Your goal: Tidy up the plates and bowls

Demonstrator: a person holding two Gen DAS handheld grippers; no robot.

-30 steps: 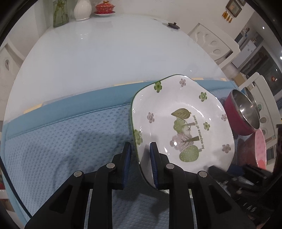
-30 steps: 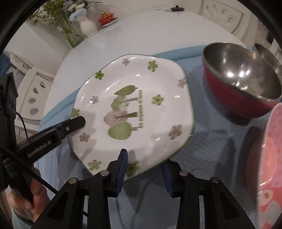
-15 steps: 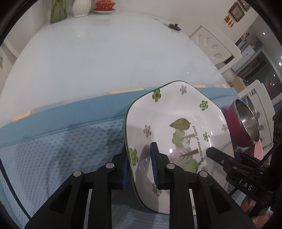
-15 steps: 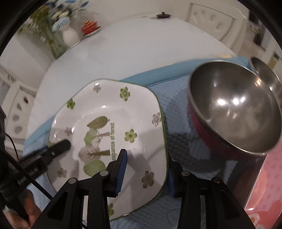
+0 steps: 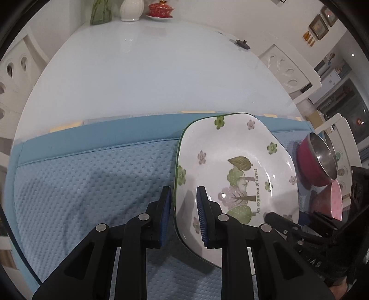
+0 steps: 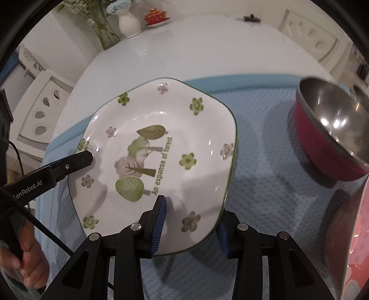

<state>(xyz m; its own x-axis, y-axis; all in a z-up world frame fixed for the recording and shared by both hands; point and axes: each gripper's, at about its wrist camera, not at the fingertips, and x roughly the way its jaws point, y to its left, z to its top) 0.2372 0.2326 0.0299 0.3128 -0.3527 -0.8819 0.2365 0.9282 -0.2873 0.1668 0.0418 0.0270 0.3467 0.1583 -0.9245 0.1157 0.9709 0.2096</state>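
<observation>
A white, squarish plate with green and pink flowers and trees hangs tilted a little above the blue mat. My left gripper is shut on its left rim, one pad inside and one outside. In the right wrist view the same plate has its near right corner between the pads of my right gripper, which is shut on it; the right pad is partly hidden under the rim. A red bowl with a steel inside stands to the right, and a pink dish lies nearer.
The mat covers the near part of a glossy white table. A white vase, a red lidded cup and a small black lid stand at the far edge. White chairs ring the table. A person's hand holds the left gripper.
The plate swung toward the red bowl and came back left. My right gripper's hold has shifted from the near rim to the plate's right corner. The left gripper stays on the left rim.
</observation>
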